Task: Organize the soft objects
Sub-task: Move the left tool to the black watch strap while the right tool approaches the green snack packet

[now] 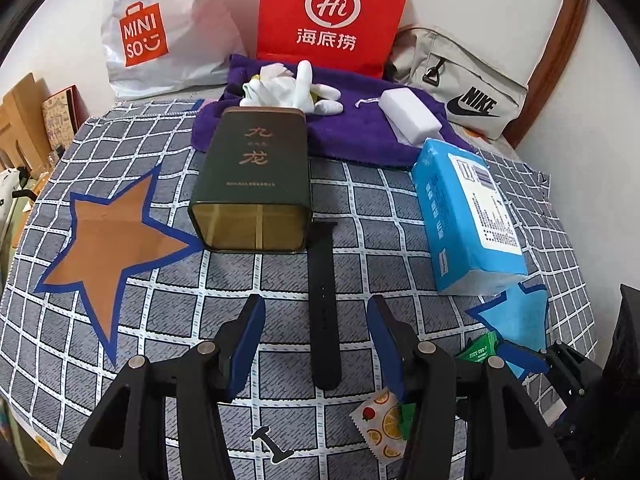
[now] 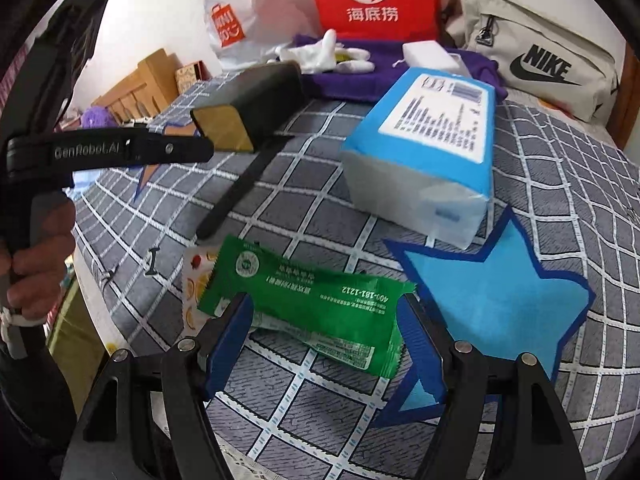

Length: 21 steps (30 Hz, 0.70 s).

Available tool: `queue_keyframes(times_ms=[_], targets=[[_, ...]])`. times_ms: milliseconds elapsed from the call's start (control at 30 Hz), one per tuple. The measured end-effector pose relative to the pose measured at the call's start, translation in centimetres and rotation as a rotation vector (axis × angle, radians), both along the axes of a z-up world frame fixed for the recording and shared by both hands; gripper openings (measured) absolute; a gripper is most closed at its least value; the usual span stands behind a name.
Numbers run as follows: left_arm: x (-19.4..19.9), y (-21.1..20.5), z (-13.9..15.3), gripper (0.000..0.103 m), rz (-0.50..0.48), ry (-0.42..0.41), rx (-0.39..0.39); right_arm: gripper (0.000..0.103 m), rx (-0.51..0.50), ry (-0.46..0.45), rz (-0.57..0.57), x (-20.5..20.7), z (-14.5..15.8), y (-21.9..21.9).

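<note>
In the left wrist view the left gripper (image 1: 316,344) sits at the lower middle of the frame with its blue-padded jaws spread wide and nothing between them but a black watch strap (image 1: 325,312), which lies flat on the checked tablecloth (image 1: 160,320) of the desk and runs up the frame to the open end of a dark green tin (image 1: 254,178) lying on its side. Above the tin, a white glove (image 1: 298,90) and a white sponge block (image 1: 410,114) rest on a purple towel (image 1: 360,136). A blue tissue pack (image 1: 468,216) lies at the right of the frame, and a fruit-print sachet (image 1: 382,420) shows at the lower right beside the right-hand finger. In the right wrist view the right gripper (image 2: 326,340) is also wide open at the bottom centre, its fingers standing either side of a green sachet (image 2: 308,304) without pressing on it; the sachet lies crumpled on the cloth just left of a blue star patch (image 2: 492,292). Along the top of both frames stand a white Miniso bag (image 1: 152,36), a red Haidilao bag (image 1: 332,12) and a beige Nike bag (image 1: 464,88)
</note>
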<state>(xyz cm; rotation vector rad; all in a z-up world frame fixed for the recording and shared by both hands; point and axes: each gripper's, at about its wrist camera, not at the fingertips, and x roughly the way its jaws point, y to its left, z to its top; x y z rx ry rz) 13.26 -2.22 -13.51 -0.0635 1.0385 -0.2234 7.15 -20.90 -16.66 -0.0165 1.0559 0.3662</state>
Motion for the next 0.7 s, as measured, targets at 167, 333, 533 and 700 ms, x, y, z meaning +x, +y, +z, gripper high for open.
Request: queue_keyframes(times_ms=[167,333,533,700], targets=[[0.3,-0.1,-0.6,0.051,-0.001,0.013,0.01,0.074,0.001,0.01,0.005,0.2,-0.6,0.3],[0.7,-0.1,-1.2,0.051,0.002,0.027,0.015,0.075,-0.007,0.001,0.015,0.2,-0.7,0.4],[1.1,-0.1,-1.9,0.051,0.001,0.044,0.021,0.076,-0.041,-0.042,0.037,0.0,-0.9,0.9],[1.4,0.2,-2.2,0.051,0.013,0.055,0.022,0.057,-0.071,-0.073,0.036,0.2,-0.9,0.7]])
